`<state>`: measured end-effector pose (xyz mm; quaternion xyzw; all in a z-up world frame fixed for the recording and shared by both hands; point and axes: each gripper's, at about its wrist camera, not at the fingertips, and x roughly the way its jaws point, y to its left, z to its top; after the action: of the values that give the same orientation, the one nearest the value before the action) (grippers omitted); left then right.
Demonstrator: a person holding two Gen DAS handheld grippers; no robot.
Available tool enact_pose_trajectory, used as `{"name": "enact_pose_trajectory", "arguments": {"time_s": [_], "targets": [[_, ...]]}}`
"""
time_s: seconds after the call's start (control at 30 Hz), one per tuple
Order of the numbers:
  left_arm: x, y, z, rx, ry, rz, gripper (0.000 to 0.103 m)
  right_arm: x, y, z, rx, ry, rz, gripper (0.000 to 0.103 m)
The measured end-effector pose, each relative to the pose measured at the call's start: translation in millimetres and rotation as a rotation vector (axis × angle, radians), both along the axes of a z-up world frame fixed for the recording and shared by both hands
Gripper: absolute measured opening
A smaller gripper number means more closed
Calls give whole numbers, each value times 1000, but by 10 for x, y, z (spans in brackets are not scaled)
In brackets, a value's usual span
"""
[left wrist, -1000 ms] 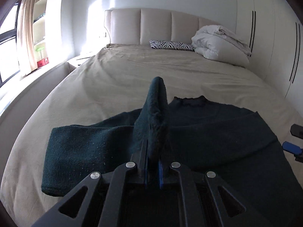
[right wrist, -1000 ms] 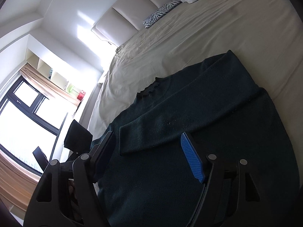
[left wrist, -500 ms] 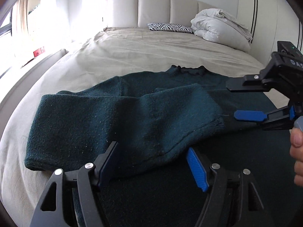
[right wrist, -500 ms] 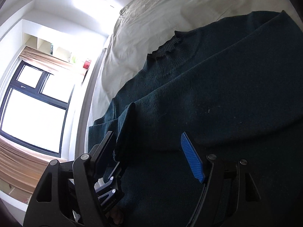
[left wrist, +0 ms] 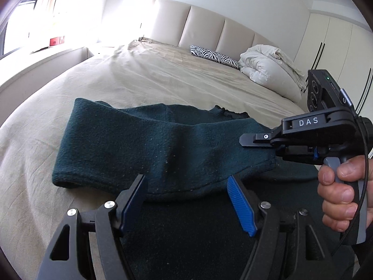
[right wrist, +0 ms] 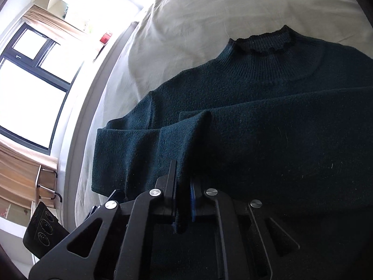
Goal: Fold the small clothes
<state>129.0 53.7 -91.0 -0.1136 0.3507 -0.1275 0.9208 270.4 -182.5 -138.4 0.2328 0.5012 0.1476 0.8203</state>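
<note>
Dark-teal fuzzy knit sweater (right wrist: 268, 98) on the bed: right tongs (right wrist: 184, 200) closing, pinching its folded sleeve; left tongs (left wrist: 188, 200) spread.

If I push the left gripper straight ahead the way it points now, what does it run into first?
Most likely the folded-over sleeve of the dark green knit sweater. The left gripper has open jaws with nothing between them, aimed at that sleeve's near edge on the beige bedsheet. Depth is uncertain in the fisheye.

- A wide bed (left wrist: 151, 81) with a beige sheet and a padded headboard (left wrist: 205, 26).
- A dark green sweater (left wrist: 139, 140) lies spread on the near part.
- A zebra-print pillow (left wrist: 214, 57) and a bundled white duvet (left wrist: 270, 72) lie by the headboard.
</note>
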Motion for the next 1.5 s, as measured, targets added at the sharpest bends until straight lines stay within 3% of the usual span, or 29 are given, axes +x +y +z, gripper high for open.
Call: {"name": "enact_pose_trajectory", "arguments": {"time_s": [0.23,0.4,0.47,0.63,0.83,1.13,1.5], "targets": [[52,755,118,-118,34,150,72,-236,-580,245,-15,-47,-33,7],[375,1007,129,-97,84,188,61,-310,-1037,152,-28,-19,-97,7],[556,1024,117,-94,117,183,54,-297,-1126,104,-50,-7,-100,7],[995,914,78,-31,182,166,54,-279,-1182,-1,-76,5,-104,7],[1230,822,-160,-36,259,153,54,-296,-1265,-43,-104,0,-144,7],[1212,685,-213,73,244,143,54,-291,-1368,-204,-152,33,-167,7],[1162,609,-271,168,205,119,48,-267,-1433,-349,-104,27,-187,7]]}}
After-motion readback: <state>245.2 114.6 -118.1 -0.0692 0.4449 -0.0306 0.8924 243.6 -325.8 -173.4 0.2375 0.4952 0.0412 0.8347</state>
